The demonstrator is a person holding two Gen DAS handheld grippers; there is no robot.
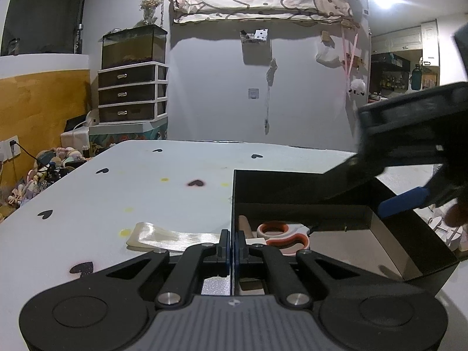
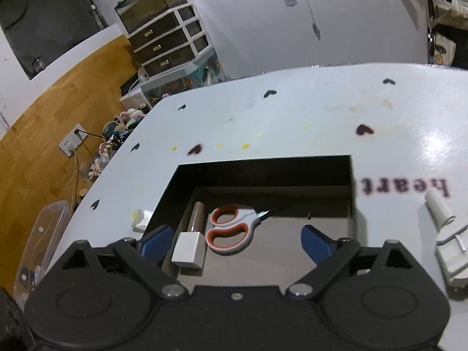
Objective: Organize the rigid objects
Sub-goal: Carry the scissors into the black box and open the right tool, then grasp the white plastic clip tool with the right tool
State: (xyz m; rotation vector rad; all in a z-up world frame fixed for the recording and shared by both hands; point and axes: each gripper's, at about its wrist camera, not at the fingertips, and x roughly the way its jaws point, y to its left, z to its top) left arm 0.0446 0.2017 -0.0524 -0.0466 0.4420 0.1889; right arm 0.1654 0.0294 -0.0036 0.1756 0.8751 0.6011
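Black box [image 2: 352,187] on white table [image 2: 292,117], left gripper [image 1: 233,248] pinched shut on the box's left wall, right gripper [image 2: 235,241] above the box, jaws wide and empty, scissors [image 2: 231,228] inside, lipstick [image 2: 191,239] at their 9 o'clock, white clip [image 2: 447,239] outside at 3 o'clock

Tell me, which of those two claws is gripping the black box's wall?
The left claw: it is shut on the near-left wall of the black box. The right claw hangs open over the scissors, touching nothing.
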